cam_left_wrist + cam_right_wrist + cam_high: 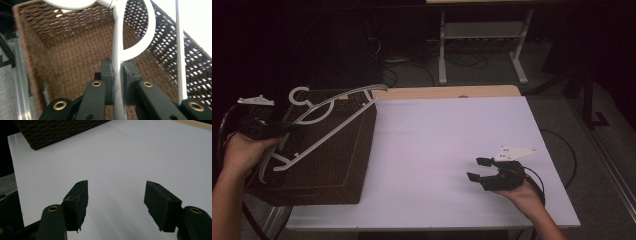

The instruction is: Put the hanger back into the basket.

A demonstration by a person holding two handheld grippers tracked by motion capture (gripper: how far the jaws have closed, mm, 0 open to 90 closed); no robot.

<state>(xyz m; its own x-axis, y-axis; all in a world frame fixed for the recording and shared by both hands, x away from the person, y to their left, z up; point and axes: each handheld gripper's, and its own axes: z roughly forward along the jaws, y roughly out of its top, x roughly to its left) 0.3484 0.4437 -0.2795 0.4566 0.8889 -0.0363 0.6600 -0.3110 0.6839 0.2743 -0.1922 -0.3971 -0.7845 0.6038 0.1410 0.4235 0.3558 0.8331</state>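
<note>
Left gripper pinches the white hanger over the wicker basket, likely to drop it; right gripper, four o'clock, fingers spread, idle.

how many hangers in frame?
1. A white hanger held over the wicker basket at the table's left, clamped in the left gripper. More could lie in the basket, but the part of its inside that shows looks empty.

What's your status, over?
Left gripper shut on white hanger, held over wicker basket. Right gripper open, holding nothing, low over white table. Nothing in the way.
</note>
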